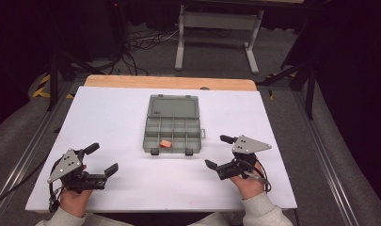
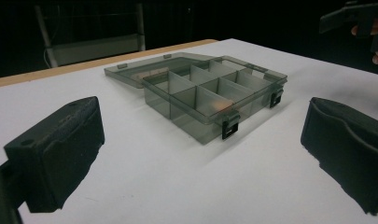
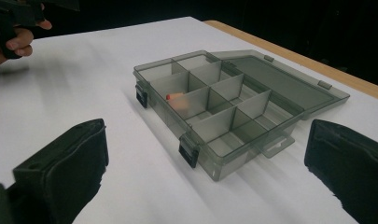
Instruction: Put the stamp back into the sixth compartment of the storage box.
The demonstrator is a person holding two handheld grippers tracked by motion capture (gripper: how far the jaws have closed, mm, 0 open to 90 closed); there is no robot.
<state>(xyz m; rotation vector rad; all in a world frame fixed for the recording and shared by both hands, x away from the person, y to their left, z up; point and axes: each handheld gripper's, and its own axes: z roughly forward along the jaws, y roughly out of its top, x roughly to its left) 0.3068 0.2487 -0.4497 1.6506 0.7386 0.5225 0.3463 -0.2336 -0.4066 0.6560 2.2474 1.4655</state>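
A grey see-through compartment box [image 1: 173,134] lies in the middle of the white table, its lid [image 1: 174,106] folded flat behind it. A small orange piece [image 1: 165,144] rests in a front compartment, second from the left; it glows orange through the walls of the box [image 2: 214,95] and shows inside the box [image 3: 214,107] as an orange piece [image 3: 173,96]. My left gripper [image 1: 104,157] rests at the front left, open and empty. My right gripper [image 1: 218,151] sits at the front right, open and empty, aimed at the box.
The white table top [image 1: 108,117] has a wooden strip [image 1: 169,83] along its far edge. A grey stand [image 1: 218,28] and cables lie on the floor beyond. Metal rails [image 1: 30,150] run along both sides of the table.
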